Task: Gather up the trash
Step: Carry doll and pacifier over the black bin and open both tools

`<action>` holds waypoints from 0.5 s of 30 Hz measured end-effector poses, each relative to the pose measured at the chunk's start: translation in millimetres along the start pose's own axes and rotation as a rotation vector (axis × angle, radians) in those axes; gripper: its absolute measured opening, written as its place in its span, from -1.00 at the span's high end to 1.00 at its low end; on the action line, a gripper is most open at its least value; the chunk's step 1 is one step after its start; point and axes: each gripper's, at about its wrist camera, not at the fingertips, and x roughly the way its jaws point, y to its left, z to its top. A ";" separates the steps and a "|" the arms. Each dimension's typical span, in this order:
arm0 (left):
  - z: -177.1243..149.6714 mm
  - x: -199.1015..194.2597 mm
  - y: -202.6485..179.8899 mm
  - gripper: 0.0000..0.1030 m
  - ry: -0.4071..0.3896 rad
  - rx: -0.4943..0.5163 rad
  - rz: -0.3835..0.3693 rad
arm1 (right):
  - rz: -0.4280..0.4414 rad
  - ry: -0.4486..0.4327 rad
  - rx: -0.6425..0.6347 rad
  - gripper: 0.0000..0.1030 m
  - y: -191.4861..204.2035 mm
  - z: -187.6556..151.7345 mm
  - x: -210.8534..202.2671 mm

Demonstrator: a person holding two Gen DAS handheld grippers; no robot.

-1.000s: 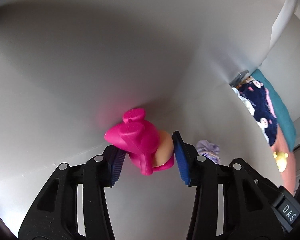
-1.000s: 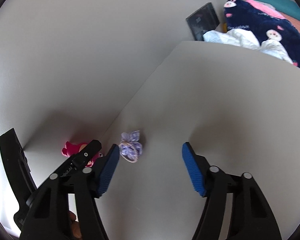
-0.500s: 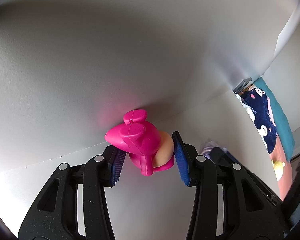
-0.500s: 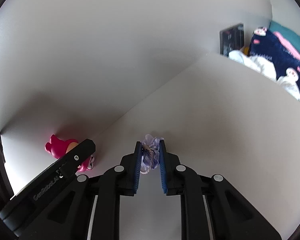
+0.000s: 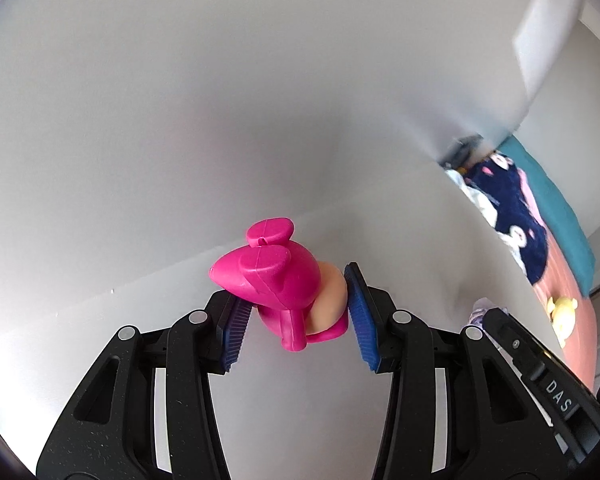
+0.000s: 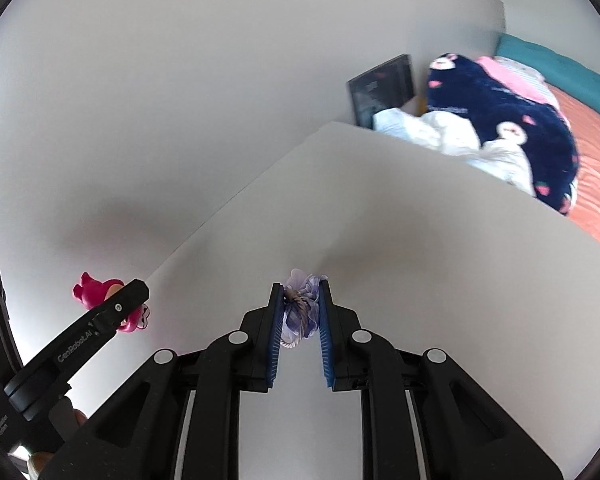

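Low in the frame's centre, my left gripper (image 5: 296, 322) clamps the pink toy (image 5: 278, 280) by its sides, and my right gripper (image 6: 299, 320) pinches the lilac scrunchie (image 6: 300, 308), both apparently lifted above the white table (image 6: 420, 280), I judge for carrying off. No bin shows in either view.

White tabletop (image 6: 400, 216) against white wall (image 6: 180, 80), dark tablet (image 6: 382, 90) leaned upright, navy plush (image 6: 500, 120) lay on orange bedspread (image 6: 596, 152), teal pillow (image 6: 556, 64) behind.
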 end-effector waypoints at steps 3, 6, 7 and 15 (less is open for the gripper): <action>-10.8 -23.3 -17.3 0.13 -0.022 0.046 -0.016 | -0.002 -0.019 0.020 0.65 -8.3 -3.8 -24.1; -21.9 -48.1 -34.7 0.13 -0.030 0.078 -0.043 | 0.000 -0.048 0.038 0.65 -12.1 -11.9 -60.0; -25.3 -55.2 -40.5 0.13 -0.031 0.089 -0.053 | -0.004 -0.061 0.041 0.65 -15.3 -17.1 -77.6; -70.4 -126.5 -100.3 0.13 -0.045 0.210 -0.141 | -0.045 -0.128 0.063 0.65 -47.6 -56.0 -172.6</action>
